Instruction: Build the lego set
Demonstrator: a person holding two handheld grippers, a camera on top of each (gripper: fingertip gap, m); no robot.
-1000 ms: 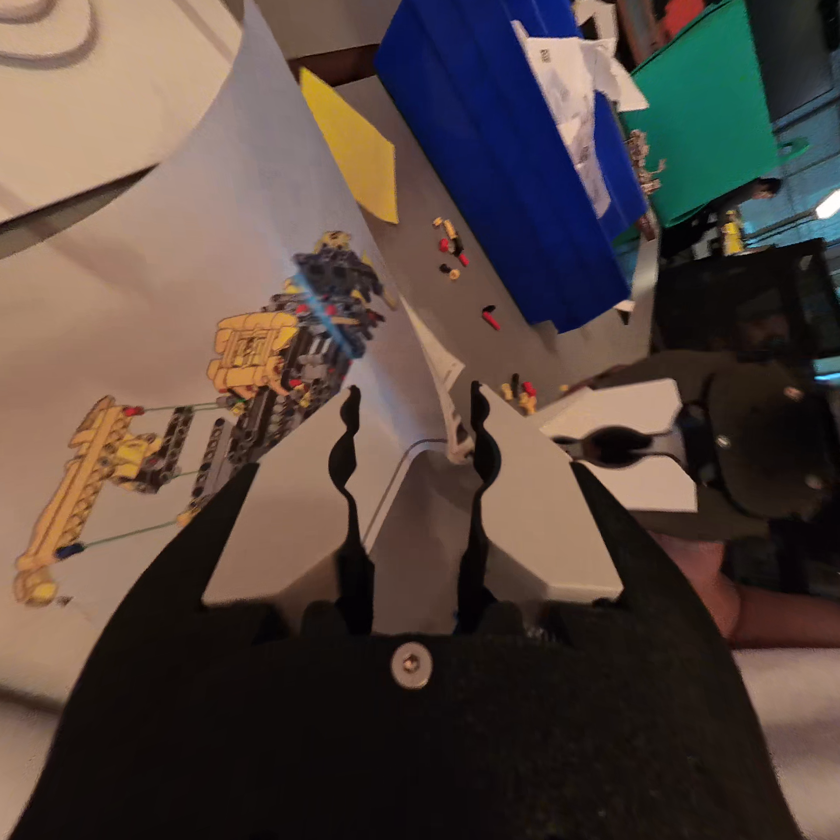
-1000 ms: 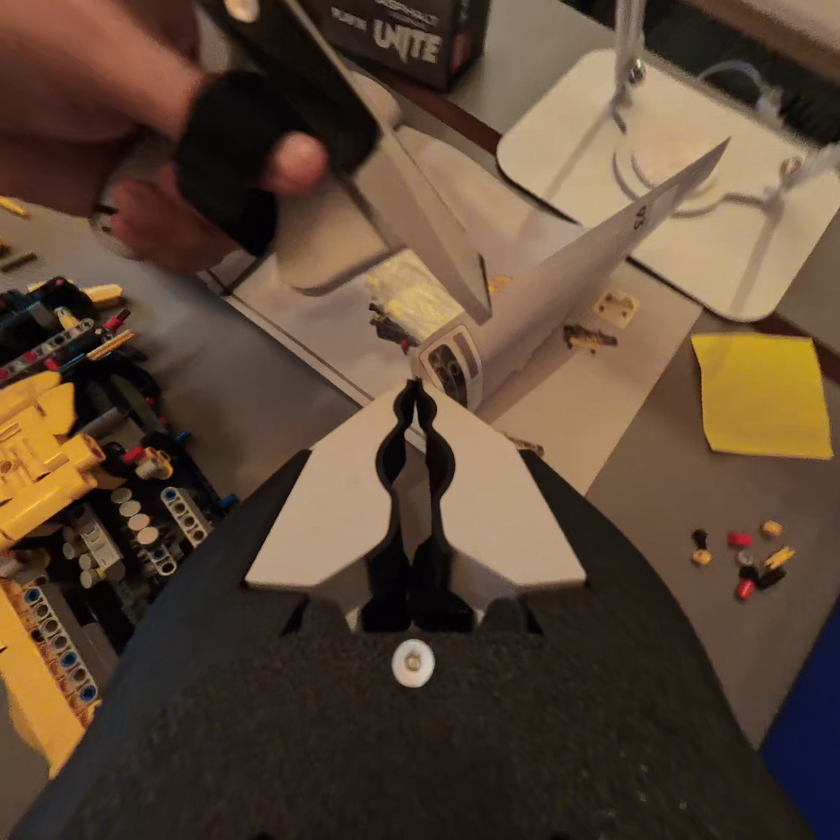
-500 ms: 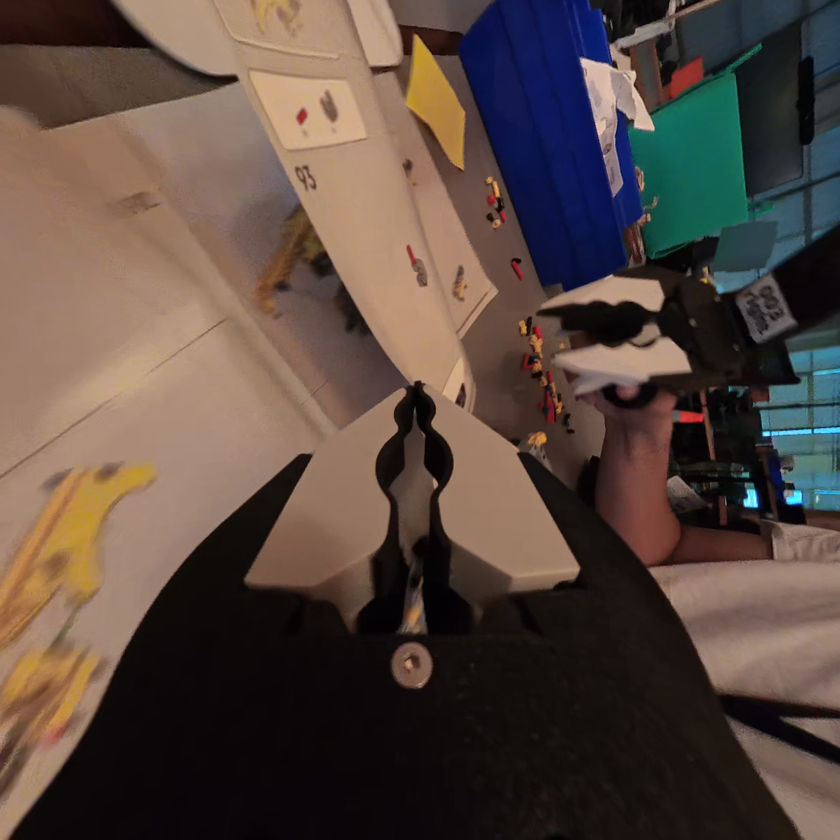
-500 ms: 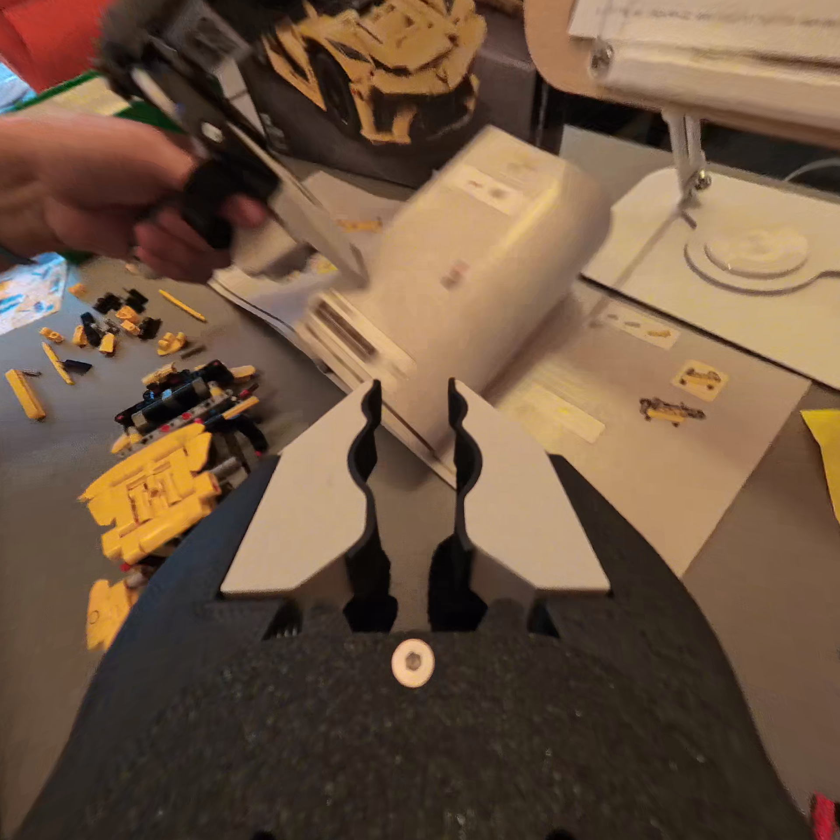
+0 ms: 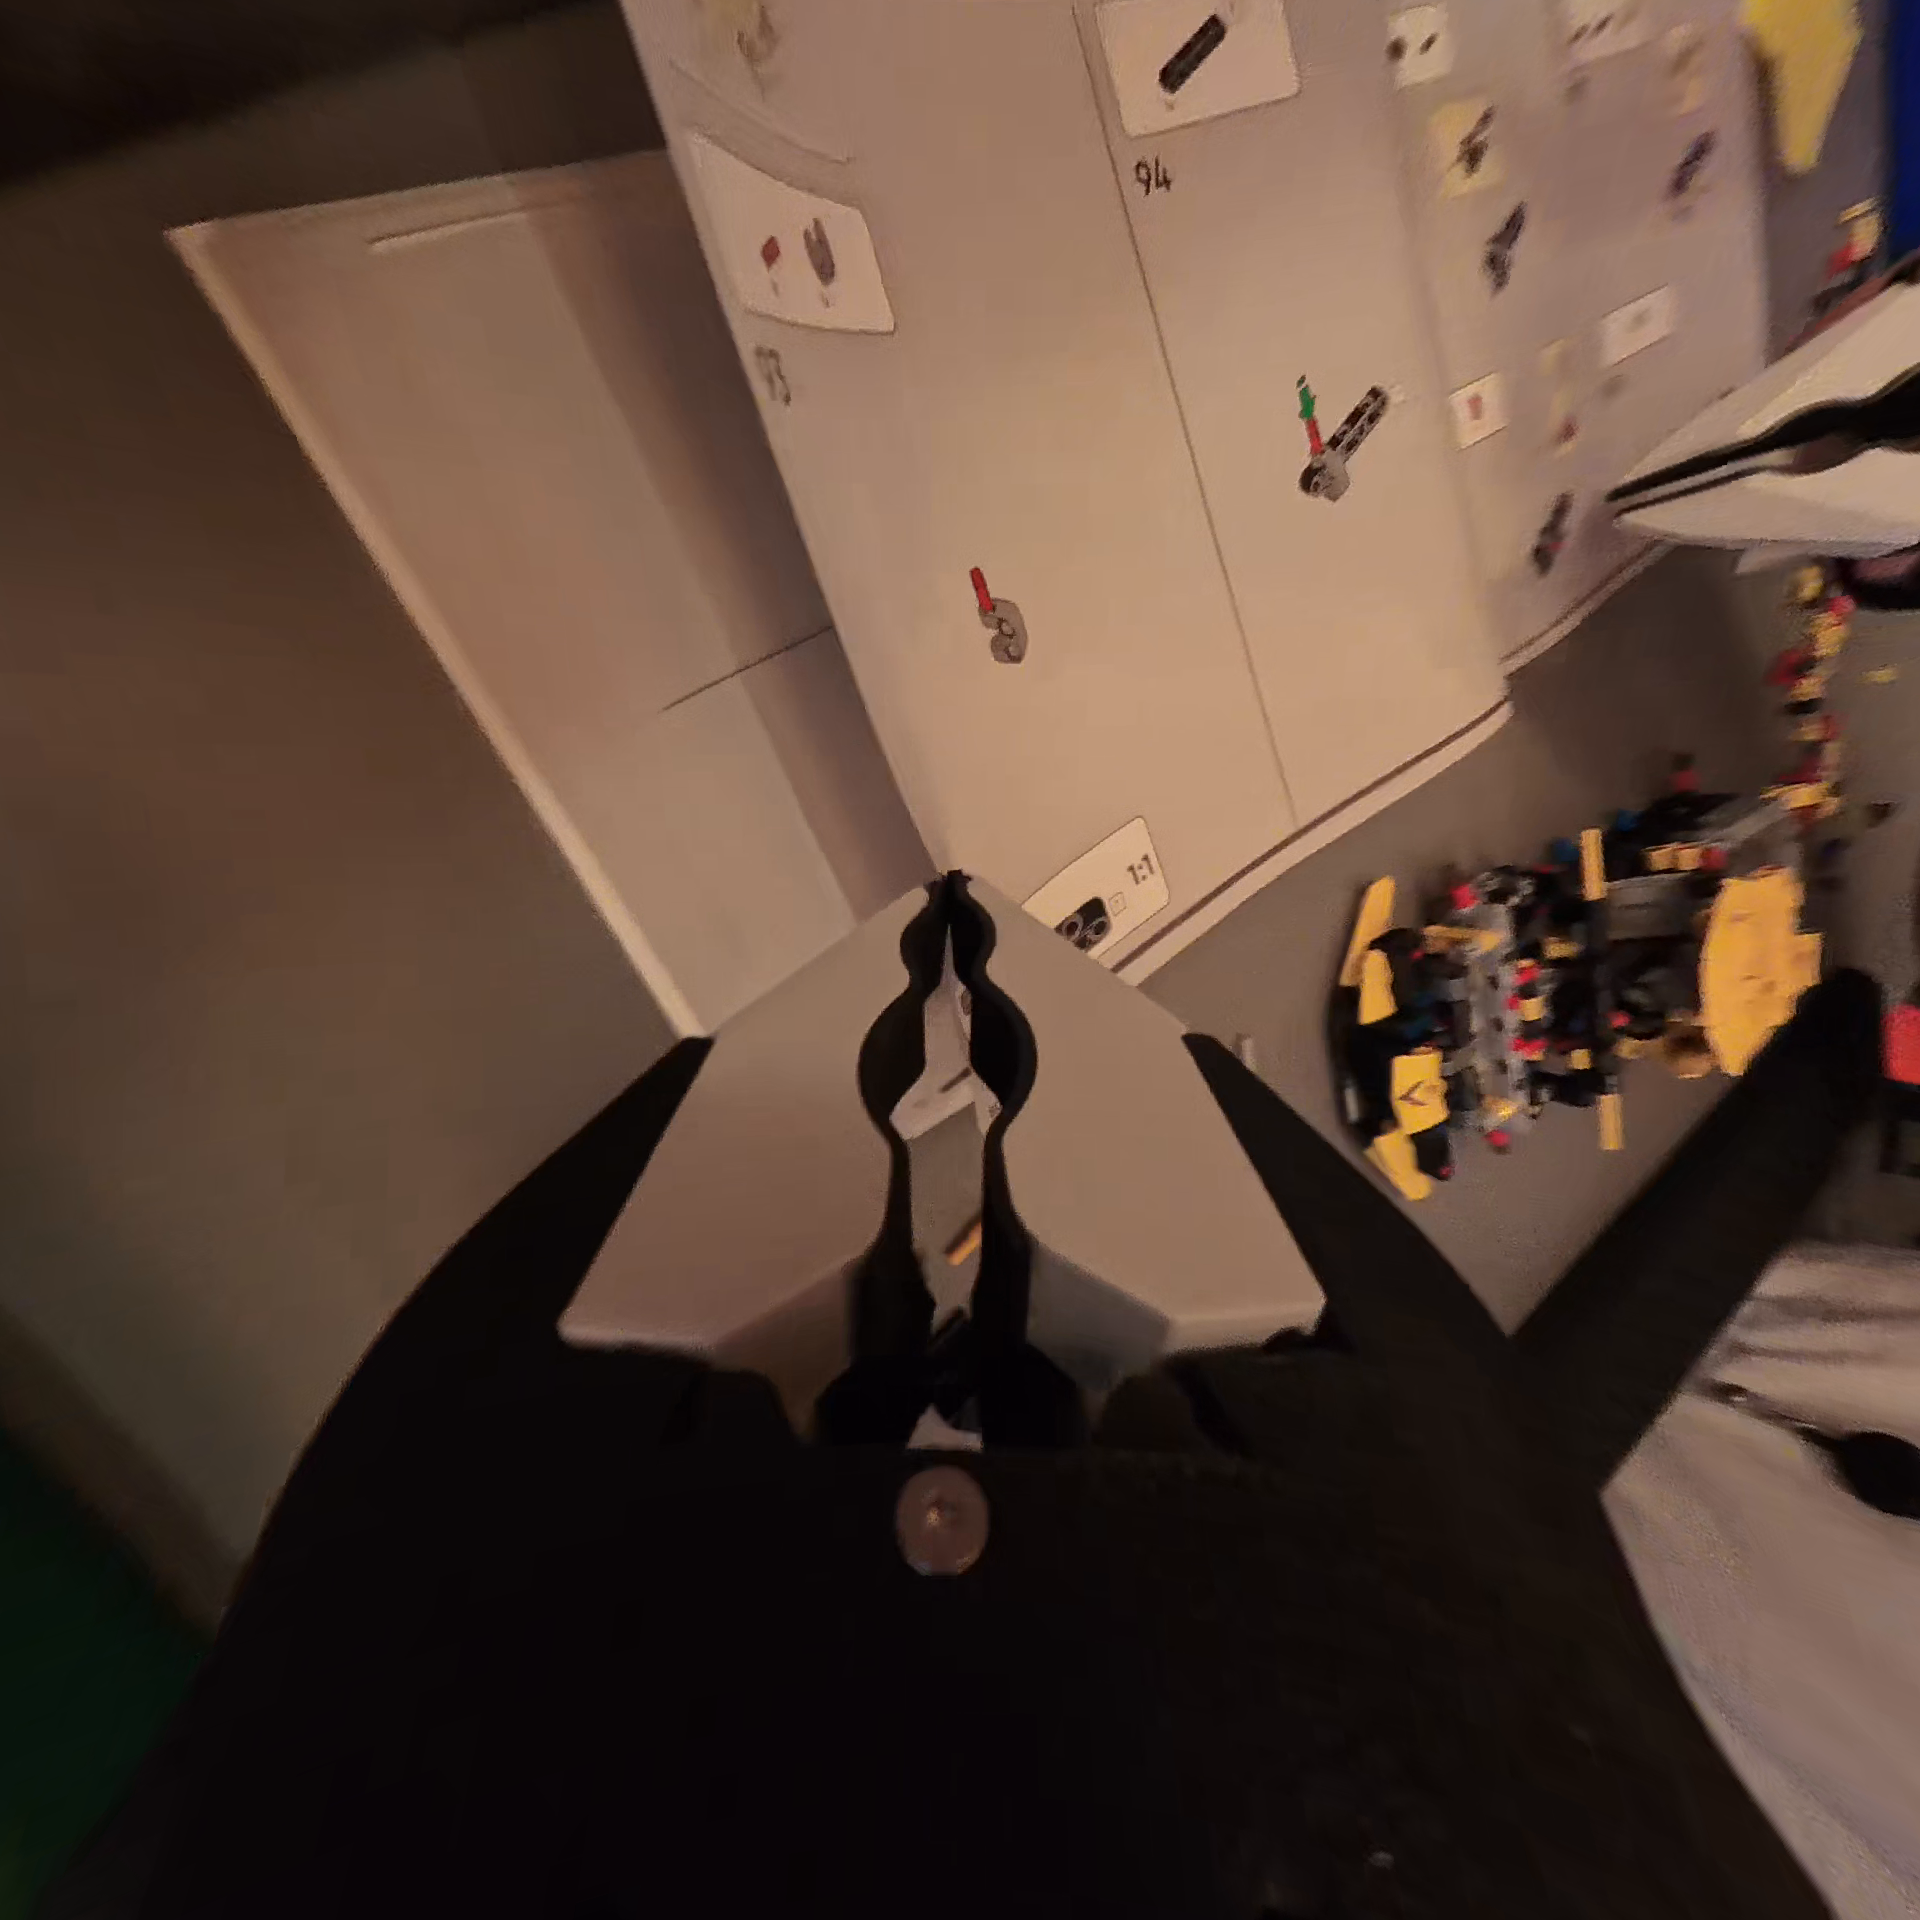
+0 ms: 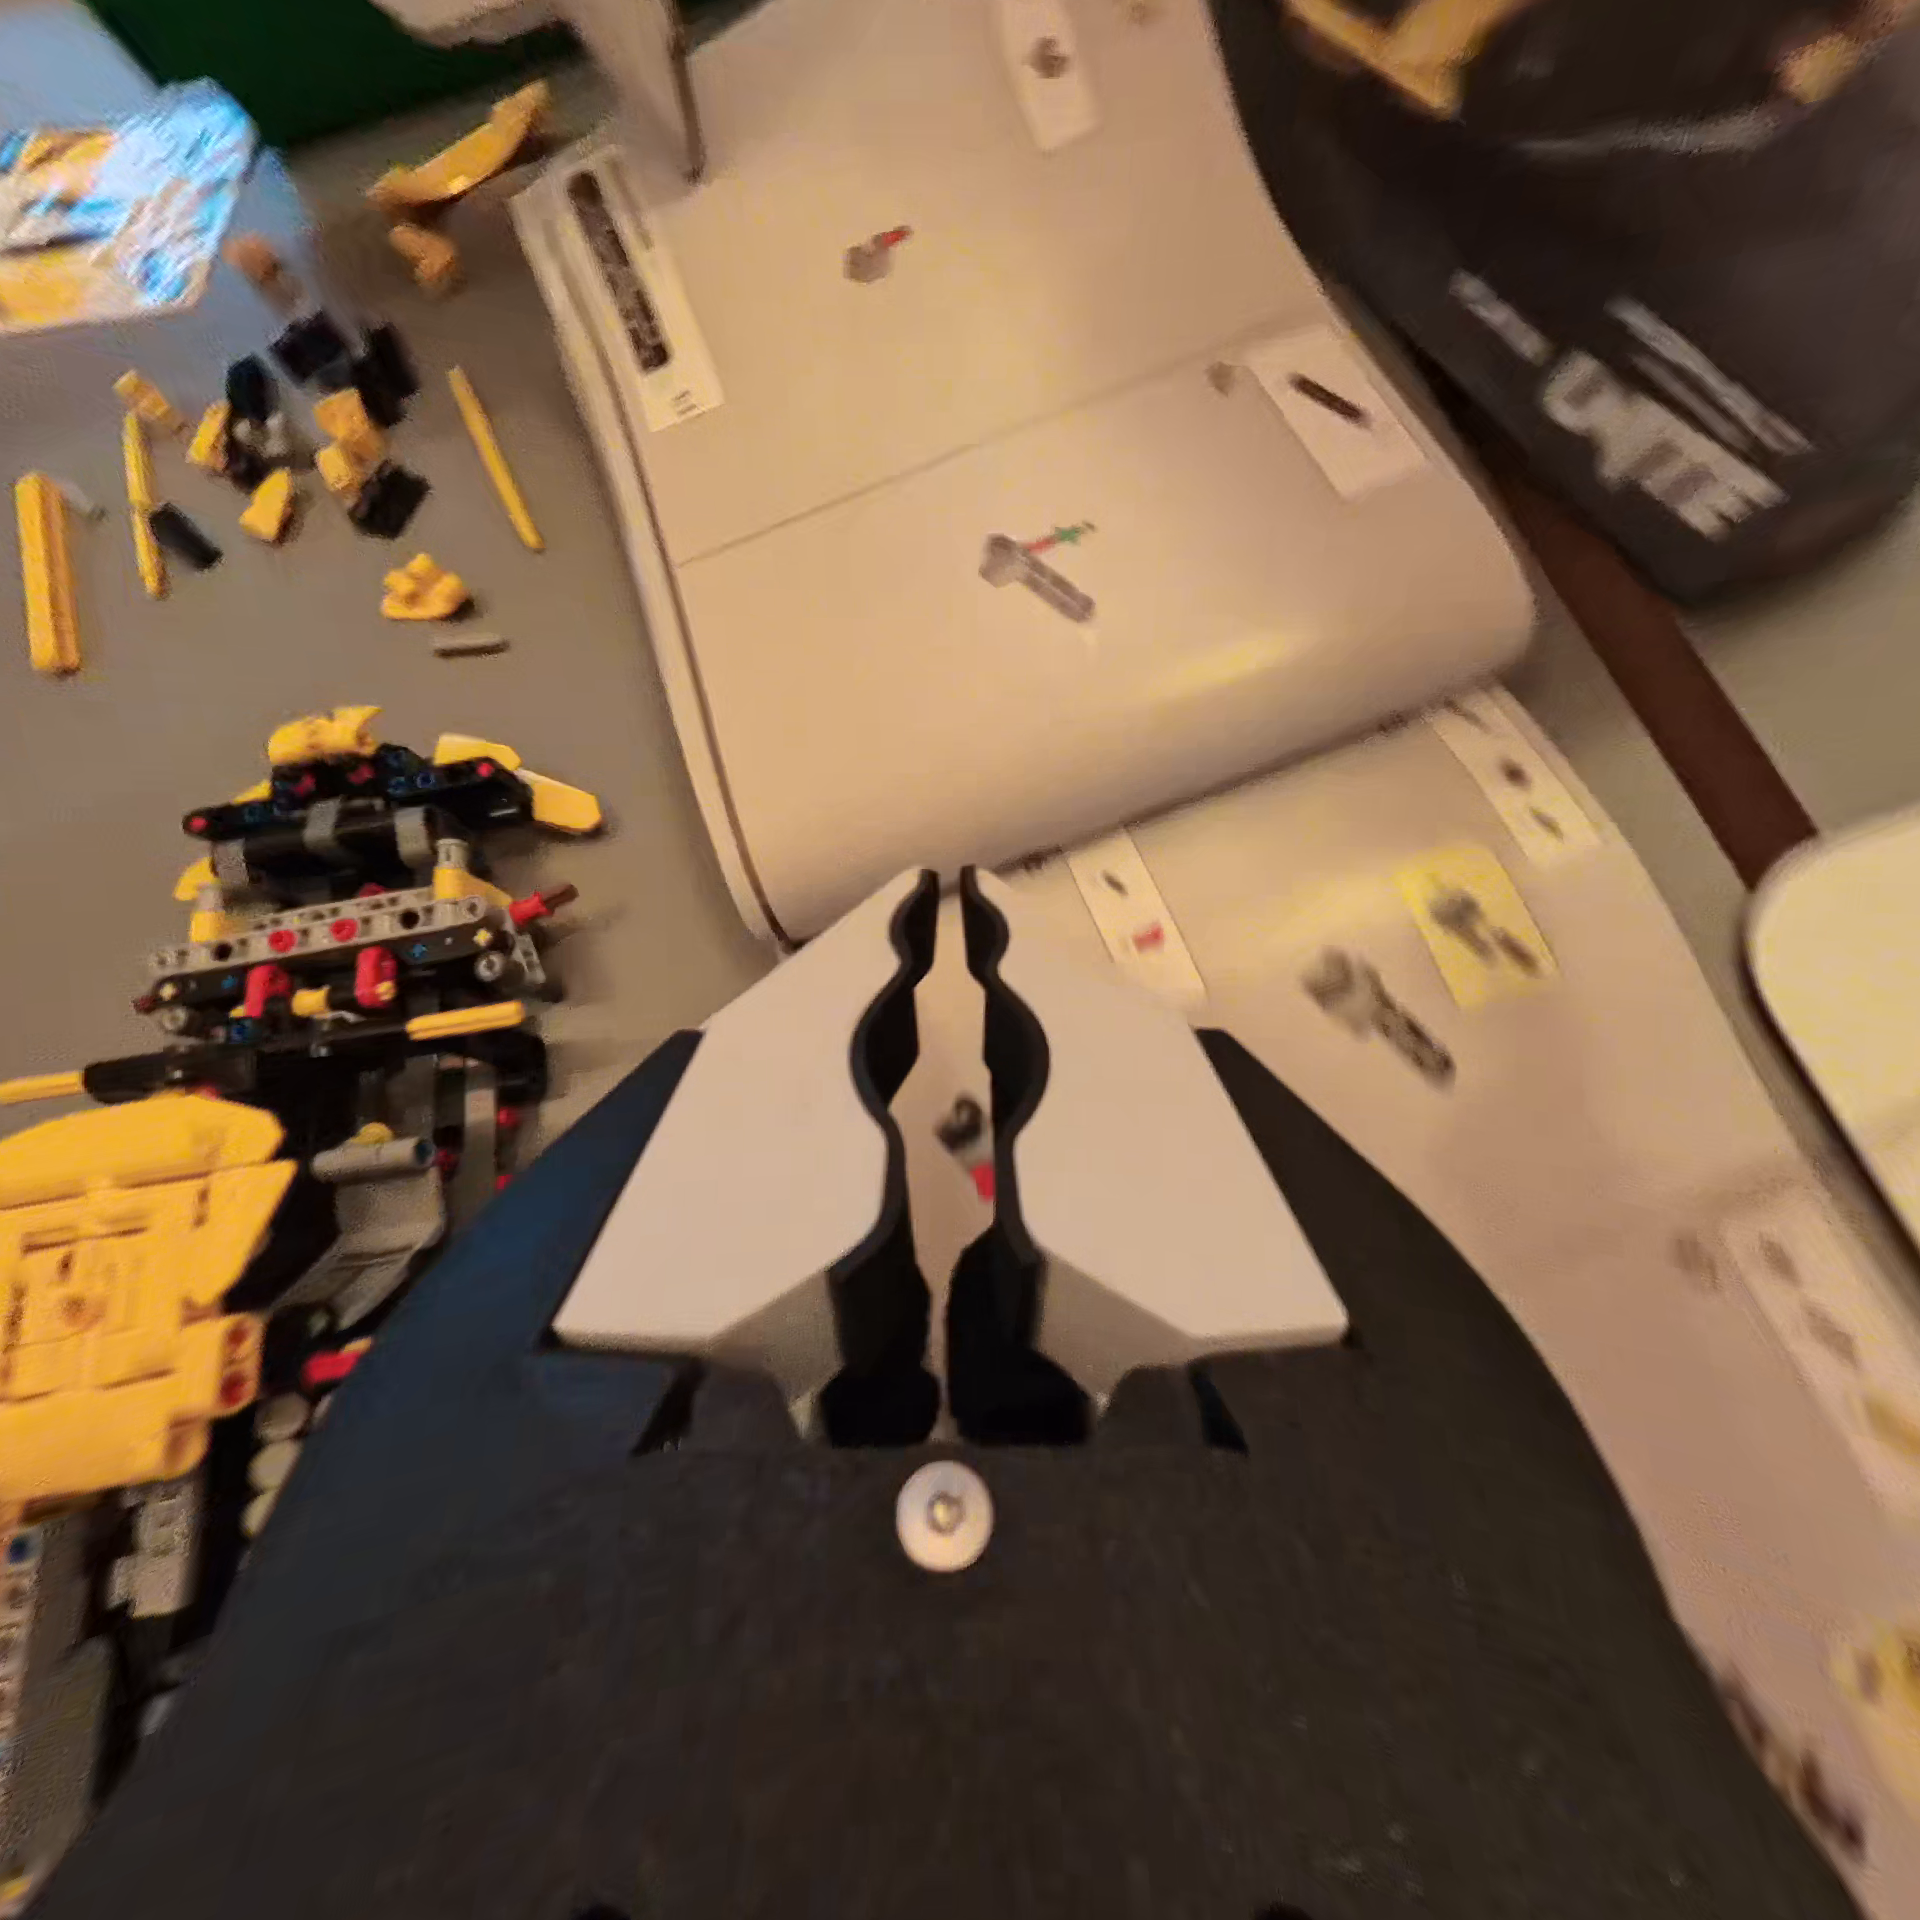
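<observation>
Clearly I am at the reading stage, not the building one, so I take the scene from left to right. My left gripper [image 5: 948, 883] has its tips pressed together at the near corner of the instruction booklet [image 5: 1039, 499]; it looks pinched on the corner of a page, I judge to keep the spread open and flat, though blur hides the contact itself. In the right wrist view, loose yellow and black pieces [image 6: 260, 457] lie scattered on the grey table [image 6: 582, 686] at far left, set out where I can pick from them. Just below them sits the half-built yellow and black model [image 6: 343, 935], beside the booklet's left edge, so I can check it against the printed steps. Right of that, my right gripper [image 6: 948, 883] hangs over the open pages with its tips a narrow slit apart and nothing between them. Farthest right, the dark set box [image 6: 1621, 343] lies behind the booklet.
</observation>
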